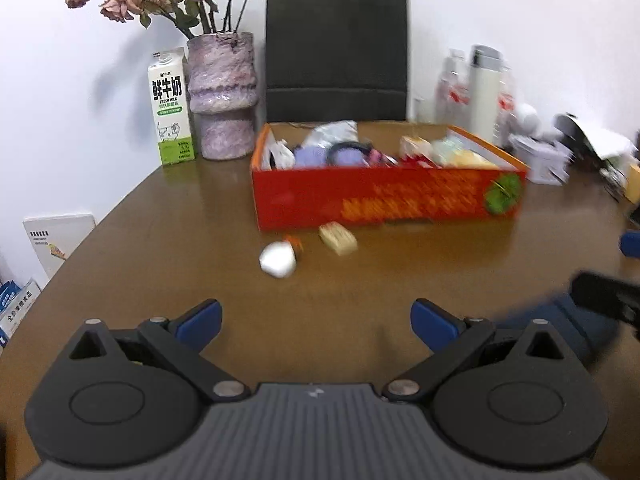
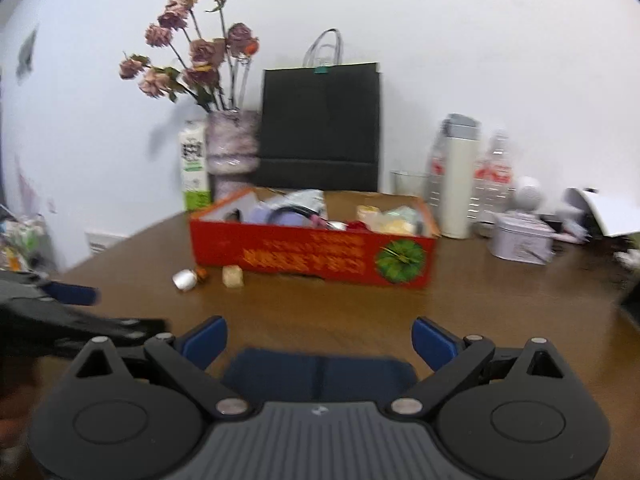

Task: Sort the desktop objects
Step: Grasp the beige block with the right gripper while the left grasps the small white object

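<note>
Gaping empty, both tongs (image 1: pixel 316 322) (image 2: pixel 320 340) face a glossy red cardboard box (image 1: pixel 384 200) on wood

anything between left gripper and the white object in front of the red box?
Nothing: bare brown table between the open left gripper and the white object, per the left wrist view.

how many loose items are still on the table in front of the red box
3, by the red box's near left corner: a white rounded item, a small orange thing touching it, and a beige block. The box may hide others.
</note>
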